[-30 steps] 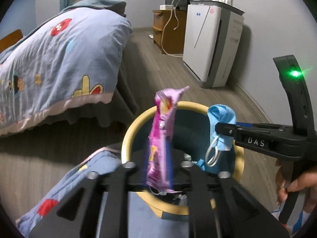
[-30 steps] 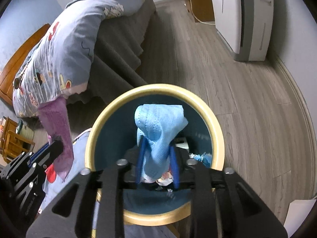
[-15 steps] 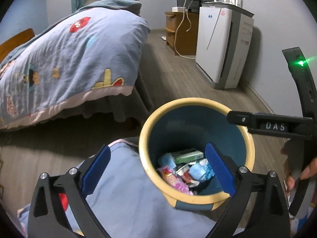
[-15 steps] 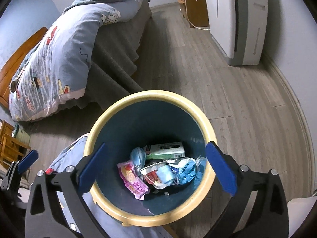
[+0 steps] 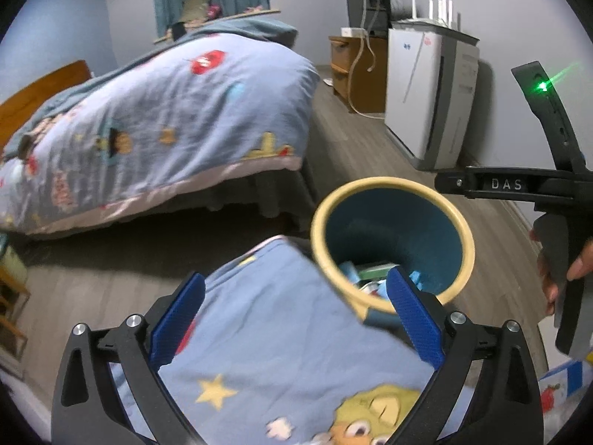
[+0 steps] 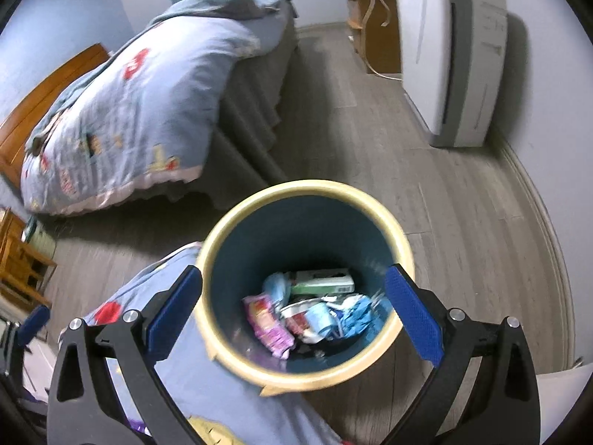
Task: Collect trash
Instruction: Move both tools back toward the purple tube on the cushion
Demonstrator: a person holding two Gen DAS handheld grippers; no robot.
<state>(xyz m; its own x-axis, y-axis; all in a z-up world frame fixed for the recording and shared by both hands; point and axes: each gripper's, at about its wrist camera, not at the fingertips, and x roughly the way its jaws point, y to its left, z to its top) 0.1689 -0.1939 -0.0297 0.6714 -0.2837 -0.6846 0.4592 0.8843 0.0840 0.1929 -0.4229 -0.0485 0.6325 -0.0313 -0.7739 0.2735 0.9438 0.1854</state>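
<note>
Two grippers hang above a round bin (image 6: 374, 218) with a cream rim and a dark blue inner wall, and every position below is given relative to that bin.

1. Left gripper (image 5: 296, 319): jaws spread wide, having just been opening, with nothing between the blue pads (image 5: 178, 319). It sits beside and above the bin's near-left rim; its right pad overlaps the bin mouth in the left wrist view.
2. Right gripper (image 6: 292, 315): jaws likewise spread wide after just opening, nothing gripped. It points down into the bin mouth. A hand (image 5: 578, 259) holds its handle at the frame edge, only partly visible.
3. Trash: a pink wrapper (image 6: 268, 324) lies on the bin floor at the near-left, a light blue face mask (image 6: 278, 285) just behind it, a green-and-white box (image 6: 322, 282) toward the far side, and crumpled blue material (image 6: 357, 315) at the right. Items in the middle of the pile are too tangled to identify; one may be a small cup.
4. From the left wrist view most of the bin contents are hidden by the near rim and the right pad.
5. A cartoon-print blanket (image 5: 281, 363) lies against the bin's near-left side and runs out of frame below.
6. A bed (image 5: 166, 118) stands beyond the bin to the left; a white appliance (image 5: 430, 96) stands beyond it to the right, against the wall.
</note>
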